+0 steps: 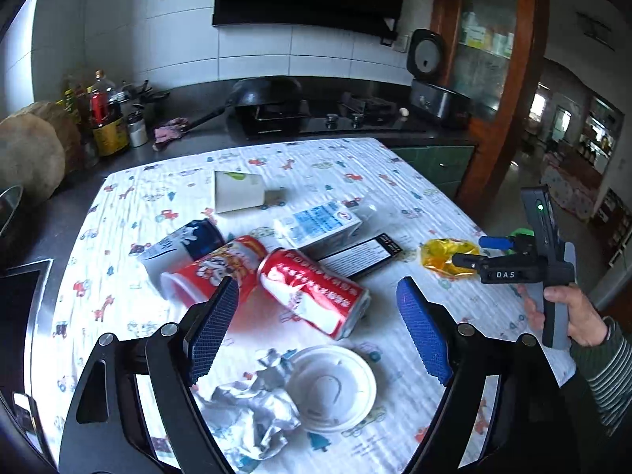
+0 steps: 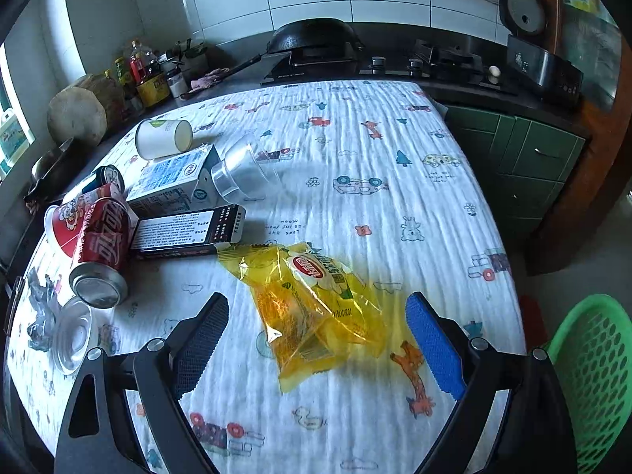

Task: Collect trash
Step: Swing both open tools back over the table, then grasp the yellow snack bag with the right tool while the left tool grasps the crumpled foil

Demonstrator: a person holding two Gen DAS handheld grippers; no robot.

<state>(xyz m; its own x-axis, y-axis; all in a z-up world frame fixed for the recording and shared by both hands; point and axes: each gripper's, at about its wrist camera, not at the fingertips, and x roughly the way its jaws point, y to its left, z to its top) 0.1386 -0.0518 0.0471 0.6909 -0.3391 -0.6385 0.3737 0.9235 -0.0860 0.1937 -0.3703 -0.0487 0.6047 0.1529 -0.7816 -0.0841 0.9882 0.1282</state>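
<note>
We see the left hand-held gripper (image 1: 318, 318) hovering with its blue pads spread wide, nothing between them, above a red cola can (image 1: 314, 290) that lies on its side on the cloth-covered counter (image 2: 355, 126). Just below the can in that view sit a white plastic lid (image 1: 331, 388) and a crumpled foil wrapper (image 1: 249, 407), touching each other. Beside the can lie a red paper cup (image 1: 215, 272), a blue-and-white cup (image 1: 185, 243), a milk carton (image 1: 318, 223) and a flat black box (image 1: 361, 254), all tipped over and crowded together. A white paper cup (image 2: 164, 138) lies further back, and a clear plastic cup (image 2: 243, 172) rests on its side against the carton.

The right hand-held gripper (image 2: 318, 339) is also spread open and empty, its fingers either side of a yellow snack bag (image 2: 316, 308) flat on the cloth; we cannot tell whether the pads touch it. From the left wrist view we see the right hand (image 1: 572, 312) holding that tool's handle over the bag. A green perforated basket (image 2: 592, 375) stands off the counter's right edge.
</note>
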